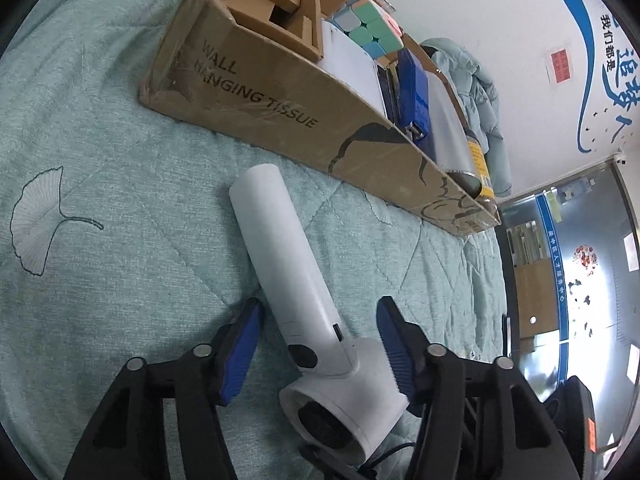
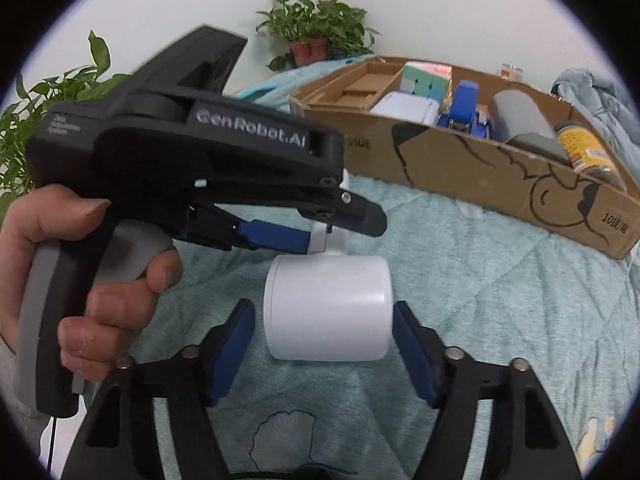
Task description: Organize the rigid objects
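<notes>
White hair dryer (image 1: 304, 292) lies on the bed near the cardboard box (image 1: 280, 92). Left tool (image 1: 320, 340) straddles its neck, right tool (image 2: 324, 344) its barrel; both apart, ready for a two-handed lift.

A pale green quilted bedspread (image 1: 100, 128) with stitched ginkgo leaves covers the bed. Behind it stands a plain white wall (image 2: 440, 8), where two leafy potted plants (image 2: 316, 28) sit at the far edge. Another wall carries a sweeping blue graphic with Chinese lettering (image 1: 612, 68) and a small red notice (image 1: 560, 65). A puffy light-blue jacket (image 1: 480, 92) lies heaped nearby.
</notes>
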A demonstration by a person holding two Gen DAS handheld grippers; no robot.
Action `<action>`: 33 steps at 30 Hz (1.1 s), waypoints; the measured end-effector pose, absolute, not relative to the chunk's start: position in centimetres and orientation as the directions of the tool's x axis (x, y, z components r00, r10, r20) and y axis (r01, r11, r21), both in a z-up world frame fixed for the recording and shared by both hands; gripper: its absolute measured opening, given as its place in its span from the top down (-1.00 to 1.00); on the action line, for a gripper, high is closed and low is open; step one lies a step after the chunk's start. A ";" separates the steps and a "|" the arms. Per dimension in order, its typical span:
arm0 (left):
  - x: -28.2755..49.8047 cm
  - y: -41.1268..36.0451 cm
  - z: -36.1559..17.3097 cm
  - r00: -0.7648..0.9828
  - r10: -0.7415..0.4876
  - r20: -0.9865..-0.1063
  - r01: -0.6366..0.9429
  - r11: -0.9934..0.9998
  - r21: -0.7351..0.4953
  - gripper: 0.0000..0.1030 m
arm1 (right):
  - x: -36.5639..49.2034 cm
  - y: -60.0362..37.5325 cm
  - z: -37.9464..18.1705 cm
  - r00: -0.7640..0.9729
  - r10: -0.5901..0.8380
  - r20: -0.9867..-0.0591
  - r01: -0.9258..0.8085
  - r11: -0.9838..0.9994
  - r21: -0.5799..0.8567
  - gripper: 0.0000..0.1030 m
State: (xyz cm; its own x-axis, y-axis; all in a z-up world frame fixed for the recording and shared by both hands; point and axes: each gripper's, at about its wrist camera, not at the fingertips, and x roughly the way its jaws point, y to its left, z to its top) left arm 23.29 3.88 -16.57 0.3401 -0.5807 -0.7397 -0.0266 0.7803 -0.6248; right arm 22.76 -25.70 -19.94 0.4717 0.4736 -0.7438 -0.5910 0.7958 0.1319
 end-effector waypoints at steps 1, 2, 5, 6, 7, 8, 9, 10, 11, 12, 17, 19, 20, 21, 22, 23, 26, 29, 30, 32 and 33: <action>23.3 3.8 -16.6 0.336 -0.574 -0.747 -0.028 0.787 -0.617 0.11 | 23.0 -25.6 -20.4 0.461 0.464 -0.757 -0.585 0.800 0.134 -0.12; 23.3 3.7 -16.6 0.339 -0.564 -0.753 -0.032 0.793 -0.609 0.19 | 23.0 -25.6 -20.6 0.455 0.462 -0.761 -0.582 0.801 0.139 -0.11; 23.1 3.8 -16.7 0.341 -0.552 -0.761 -0.043 0.800 -0.599 0.27 | 22.9 -25.7 -20.8 0.453 0.457 -0.765 -0.580 0.803 0.136 -0.10; 23.1 3.7 -16.7 0.342 -0.550 -0.762 -0.043 0.801 -0.597 0.28 | 22.9 -25.6 -20.8 0.455 0.453 -0.767 -0.579 0.804 0.132 -0.10; 23.0 3.6 -16.6 0.345 -0.543 -0.765 -0.038 0.806 -0.590 0.29 | 22.9 -25.6 -20.8 0.456 0.450 -0.768 -0.577 0.807 0.130 -0.10; 22.8 3.5 -16.6 0.348 -0.540 -0.767 -0.036 0.809 -0.586 0.30 | 22.8 -25.6 -20.8 0.457 0.446 -0.770 -0.574 0.808 0.128 -0.10; 22.7 3.4 -16.4 0.351 -0.536 -0.767 -0.032 0.812 -0.582 0.30 | 22.8 -25.5 -20.8 0.457 0.444 -0.770 -0.573 0.810 0.126 -0.09; 22.6 3.3 -16.2 0.357 -0.531 -0.768 -0.026 0.817 -0.577 0.30 | 22.9 -25.5 -20.7 0.458 0.443 -0.771 -0.573 0.810 0.125 -0.09; 22.5 3.3 -15.9 0.363 -0.529 -0.767 -0.023 0.818 -0.575 0.30 | 22.9 -25.5 -20.6 0.459 0.446 -0.768 -0.573 0.810 0.128 -0.09; 22.4 3.3 -15.5 0.371 -0.528 -0.764 -0.018 0.819 -0.574 0.30 | 22.9 -25.6 -20.3 0.463 0.452 -0.762 -0.572 0.810 0.133 -0.09; 22.4 2.7 -10.4 0.449 -0.502 -0.739 0.073 0.845 -0.530 0.31 | 22.8 -25.9 -17.3 0.540 0.475 -0.695 -0.558 0.820 0.126 -0.09; 22.7 2.4 -7.9 0.480 -0.493 -0.725 0.112 0.855 -0.507 0.31 | 23.0 -25.9 -15.7 0.573 0.481 -0.664 -0.554 0.824 0.119 -0.09; 22.9 2.4 -6.9 0.492 -0.492 -0.718 0.127 0.857 -0.500 0.31 | 23.1 -25.9 -15.2 0.586 0.482 -0.652 -0.551 0.826 0.116 -0.09; 23.2 2.2 -5.8 0.504 -0.491 -0.711 0.143 0.859 -0.492 0.31 | 23.3 -25.8 -14.4 0.602 0.484 -0.635 -0.547 0.829 0.113 -0.09; 23.5 2.2 -4.5 0.517 -0.489 -0.703 0.162 0.862 -0.480 0.31 | 23.6 -25.8 -13.4 0.619 0.486 -0.617 -0.542 0.833 0.112 -0.09; 23.9 2.1 -3.4 0.530 -0.484 -0.696 0.177 0.866 -0.468 0.31 | 23.9 -25.8 -12.7 0.631 0.488 -0.603 -0.539 0.835 0.112 -0.09; 25.7 2.3 0.0 0.566 -0.472 -0.676 0.218 0.876 -0.429 0.31 | 25.6 -25.1 -10.4 0.668 0.494 -0.557 -0.534 0.839 0.103 -0.09; 28.3 2.8 2.9 0.585 -0.475 -0.657 0.247 0.876 -0.414 0.31 | 27.7 -24.2 -8.4 0.697 0.485 -0.528 -0.527 0.846 0.082 -0.09; 29.5 2.9 3.8 0.587 -0.475 -0.656 0.256 0.877 -0.406 0.31 | 28.8 -23.8 -7.6 0.703 0.484 -0.521 -0.523 0.848 0.082 -0.09; 31.7 3.5 5.3 0.585 -0.469 -0.662 0.267 0.882 -0.388 0.31 | 30.2 -23.2 -6.6 0.708 0.482 -0.517 -0.516 0.852 0.088 -0.09; 32.8 3.7 5.9 0.584 -0.461 -0.669 0.269 0.887 -0.376 0.31 | 31.0 -22.8 -6.1 0.705 0.481 -0.521 -0.513 0.853 0.094 -0.09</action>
